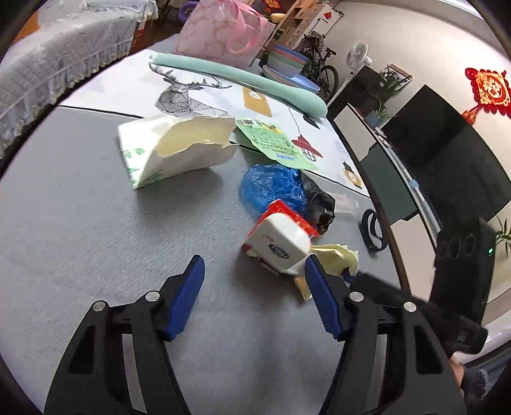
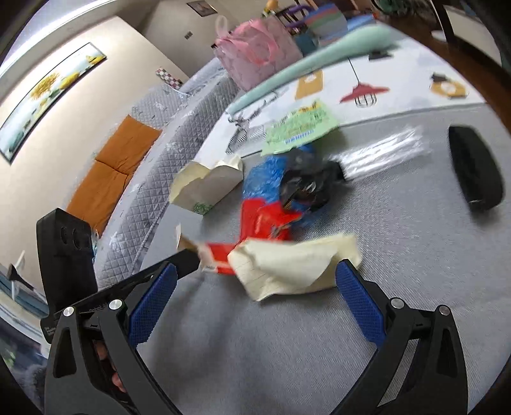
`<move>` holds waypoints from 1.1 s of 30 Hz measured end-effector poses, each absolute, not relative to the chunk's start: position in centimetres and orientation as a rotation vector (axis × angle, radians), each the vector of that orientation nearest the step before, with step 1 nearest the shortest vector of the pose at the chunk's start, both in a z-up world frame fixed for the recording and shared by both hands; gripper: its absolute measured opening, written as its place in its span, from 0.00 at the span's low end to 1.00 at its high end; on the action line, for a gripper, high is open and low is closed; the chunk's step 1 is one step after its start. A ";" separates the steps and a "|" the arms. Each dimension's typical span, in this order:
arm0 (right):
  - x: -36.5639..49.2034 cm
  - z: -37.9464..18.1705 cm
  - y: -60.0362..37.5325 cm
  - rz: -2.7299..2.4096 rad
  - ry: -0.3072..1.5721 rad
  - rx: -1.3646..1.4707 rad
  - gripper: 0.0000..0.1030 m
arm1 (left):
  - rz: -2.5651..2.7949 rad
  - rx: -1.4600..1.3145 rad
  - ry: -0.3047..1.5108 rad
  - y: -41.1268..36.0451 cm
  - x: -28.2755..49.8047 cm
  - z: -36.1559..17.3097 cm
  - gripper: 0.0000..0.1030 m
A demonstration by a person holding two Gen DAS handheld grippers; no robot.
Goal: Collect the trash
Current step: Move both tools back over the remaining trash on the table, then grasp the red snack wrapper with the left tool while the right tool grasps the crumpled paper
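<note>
My count on the grey mat (image 1: 80,223)

I see one torn paper box (image 1: 179,145), one blue plastic bag (image 1: 271,185), one black bag (image 1: 319,201), one green leaflet (image 1: 271,137), one red-and-white carton (image 1: 281,239), one cream paper scrap (image 2: 293,265).

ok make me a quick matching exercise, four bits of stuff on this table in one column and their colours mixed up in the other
Things:
1. crumpled plastic bag
2. long foam tube
3. gift bag
4. torn paper carton

Colours:
A. pink
B. cream, with green print
C. blue
D. mint green

Pairs: 1-C, 2-D, 3-A, 4-B
</note>
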State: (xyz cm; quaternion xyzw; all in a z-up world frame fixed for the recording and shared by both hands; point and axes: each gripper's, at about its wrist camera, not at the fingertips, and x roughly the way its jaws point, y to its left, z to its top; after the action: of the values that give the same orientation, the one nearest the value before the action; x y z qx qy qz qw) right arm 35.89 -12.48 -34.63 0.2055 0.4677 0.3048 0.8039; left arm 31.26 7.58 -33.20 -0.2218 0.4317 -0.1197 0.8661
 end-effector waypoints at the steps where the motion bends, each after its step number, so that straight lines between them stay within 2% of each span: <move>1: 36.3 -35.0 -12.4 0.646 1.017 0.450 0.95 | -0.262 -0.475 0.899 7.5 31.6 -33.3 0.60; 12: 37.9 -35.2 -15.3 0.592 1.015 0.553 0.95 | -0.380 -0.623 0.861 7.2 32.9 -33.6 0.57; 14: 38.3 -36.1 -15.9 0.583 1.032 0.614 0.95 | -0.377 -0.610 0.863 6.7 33.6 -33.6 0.52; 15: 38.6 -36.3 -16.2 0.588 1.031 0.650 0.95 | -0.353 -0.588 0.890 6.3 34.2 -33.8 0.44; 17: 39.1 -36.5 -16.4 0.599 1.031 0.697 0.95 | -0.329 -0.579 0.923 6.2 34.7 -34.2 0.36; 18: 39.3 -36.5 -16.5 0.608 1.027 0.709 0.95 | -0.325 -0.580 0.930 6.2 34.8 -34.5 0.28; 20: 39.8 -36.7 -16.5 0.636 1.030 0.735 0.85 | -0.303 -0.537 0.958 5.9 34.9 -34.6 0.19; 21: 40.0 -36.7 -16.4 0.627 1.039 0.721 0.79 | -0.290 -0.478 0.972 5.4 34.9 -34.4 0.09; 23: 40.5 -37.1 -16.1 0.608 1.075 0.671 0.57 | -0.286 -0.400 0.978 4.8 34.7 -33.9 0.09; 24: 40.6 -37.3 -15.8 0.609 1.097 0.657 0.51 | -0.286 -0.364 0.970 4.4 34.6 -33.6 0.09; 25: 40.6 -37.3 -15.8 0.609 1.097 0.657 0.35 | -0.288 -0.345 0.964 4.2 34.6 -33.2 0.09; 26: 40.7 -37.6 -15.3 0.613 1.118 0.629 0.24 | -0.287 -0.330 0.960 4.2 34.5 -32.9 0.09; 33: 40.2 -36.2 -13.1 0.649 1.094 0.463 0.19 | -0.230 -0.265 0.937 5.0 34.3 -31.8 0.07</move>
State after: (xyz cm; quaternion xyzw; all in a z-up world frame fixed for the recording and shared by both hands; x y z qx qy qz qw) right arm 40.20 -13.10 -36.18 0.2144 0.5062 0.3004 0.7794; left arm 34.33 4.96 -31.84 -0.1272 0.4492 -0.1101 0.8774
